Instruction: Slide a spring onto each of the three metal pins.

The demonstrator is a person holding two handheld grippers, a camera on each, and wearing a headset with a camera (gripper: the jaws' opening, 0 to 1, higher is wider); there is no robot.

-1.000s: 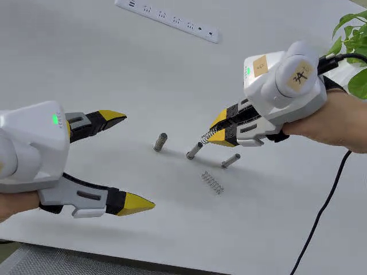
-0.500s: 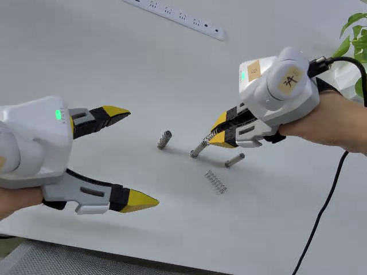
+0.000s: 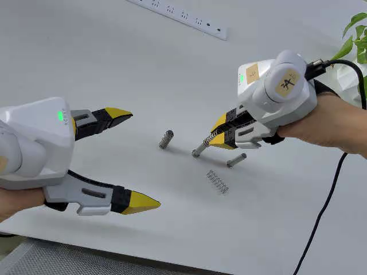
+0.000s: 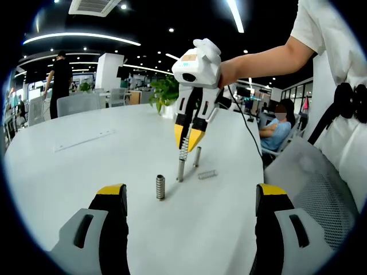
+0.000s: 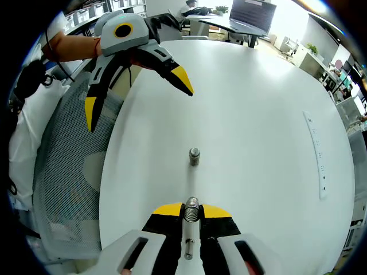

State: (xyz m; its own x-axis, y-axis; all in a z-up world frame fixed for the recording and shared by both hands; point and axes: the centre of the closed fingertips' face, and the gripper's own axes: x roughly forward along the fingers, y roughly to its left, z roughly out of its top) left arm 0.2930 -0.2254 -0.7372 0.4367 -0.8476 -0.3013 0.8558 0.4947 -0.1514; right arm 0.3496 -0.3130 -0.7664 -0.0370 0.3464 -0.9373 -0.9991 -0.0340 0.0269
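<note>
One spring [image 5: 192, 207] pinched in right claw [image 3: 215, 133]; left claw [image 3: 144, 158] gapes wide.

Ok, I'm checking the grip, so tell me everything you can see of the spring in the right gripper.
The spring is a small coil of silvery metal wire with even turns. The right gripper is shut on it, pinching it between its yellow tips. It slants down from the jaws, its lower end meeting the top of the middle pin, which stands on the white table. Whether it sits over the pin's tip is unclear.
</note>
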